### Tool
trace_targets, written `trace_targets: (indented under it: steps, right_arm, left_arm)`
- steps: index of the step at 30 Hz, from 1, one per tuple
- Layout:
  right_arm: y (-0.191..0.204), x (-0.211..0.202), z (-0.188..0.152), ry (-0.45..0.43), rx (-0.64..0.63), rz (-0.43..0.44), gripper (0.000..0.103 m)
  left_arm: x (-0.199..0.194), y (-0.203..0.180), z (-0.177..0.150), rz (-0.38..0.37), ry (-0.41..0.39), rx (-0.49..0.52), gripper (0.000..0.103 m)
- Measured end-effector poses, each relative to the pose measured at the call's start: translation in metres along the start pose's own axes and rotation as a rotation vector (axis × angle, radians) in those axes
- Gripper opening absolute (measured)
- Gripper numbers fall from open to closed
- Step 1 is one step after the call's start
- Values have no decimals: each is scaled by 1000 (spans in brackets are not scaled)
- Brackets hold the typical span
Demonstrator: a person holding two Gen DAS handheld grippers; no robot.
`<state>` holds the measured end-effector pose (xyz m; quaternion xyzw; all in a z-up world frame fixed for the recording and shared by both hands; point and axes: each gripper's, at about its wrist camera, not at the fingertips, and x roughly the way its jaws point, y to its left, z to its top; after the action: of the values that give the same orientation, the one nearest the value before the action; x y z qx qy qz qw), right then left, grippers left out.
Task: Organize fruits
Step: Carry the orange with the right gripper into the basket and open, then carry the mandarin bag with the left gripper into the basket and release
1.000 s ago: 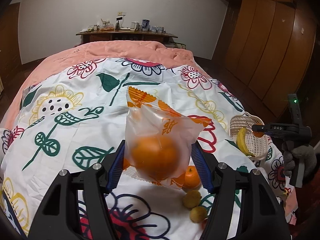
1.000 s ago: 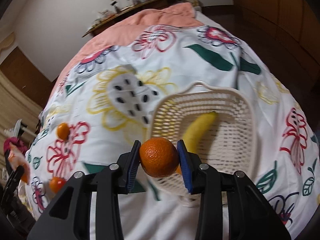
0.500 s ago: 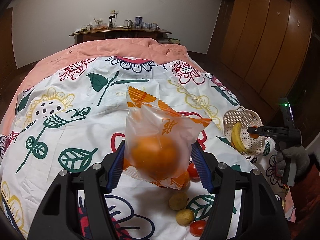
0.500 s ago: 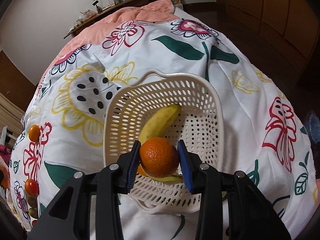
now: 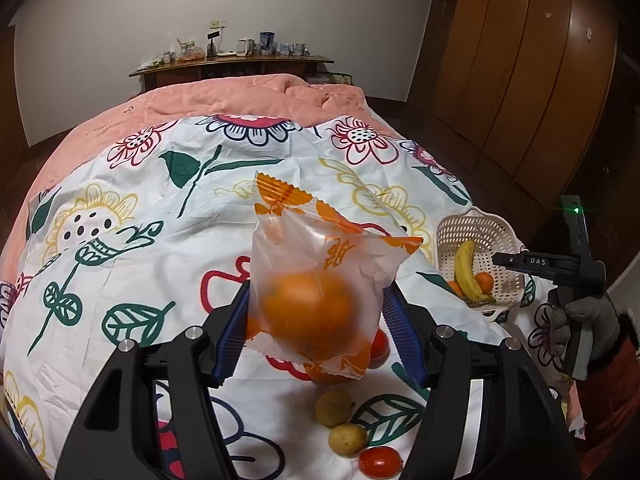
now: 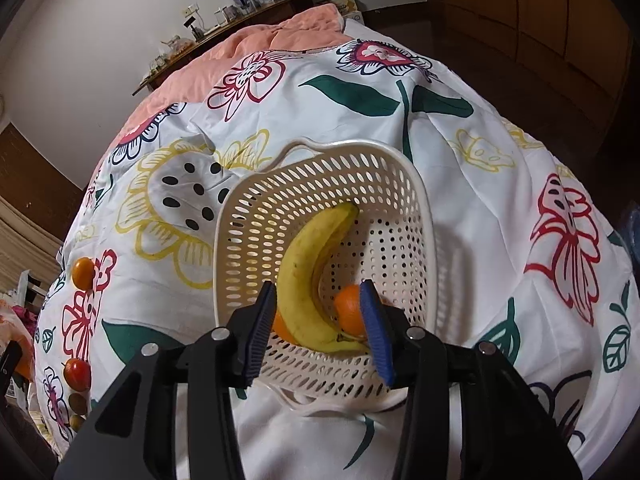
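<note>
My left gripper [image 5: 314,322] is shut on a clear plastic bag [image 5: 320,264] holding a large orange, held above the flowered sheet. My right gripper [image 6: 318,330] is open and empty over the near rim of a white perforated basket [image 6: 404,184]. In the basket lie a banana [image 6: 310,276] and two oranges, one [image 6: 349,312] right of the banana, one [image 6: 282,326] left. The basket [image 5: 470,226] and right gripper [image 5: 506,259] also show in the left wrist view. Loose on the sheet are two brownish fruits [image 5: 335,408] and red tomatoes [image 5: 380,462].
A small orange [image 6: 83,273], a red fruit [image 6: 76,374] and brownish fruits [image 6: 77,402] lie on the sheet left of the basket. A pink quilt [image 5: 248,96] covers the far bed. A wooden shelf [image 5: 232,66] and wardrobe [image 5: 520,80] stand behind.
My right gripper moved over the basket, opened and let go of the orange, which now lies in the basket beside the banana. My left gripper keeps holding the bagged orange.
</note>
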<state>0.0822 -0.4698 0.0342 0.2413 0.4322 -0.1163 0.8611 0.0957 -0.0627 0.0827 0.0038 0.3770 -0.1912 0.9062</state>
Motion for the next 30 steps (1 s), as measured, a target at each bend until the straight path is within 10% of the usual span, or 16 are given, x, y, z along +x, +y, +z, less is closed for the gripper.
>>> trace_targets:
  steps: [30]
  right_arm:
    - [-14,-31,-19,-173,-94,-66,45]
  left_arm:
    - [64,-131,36,-94,118,222,65]
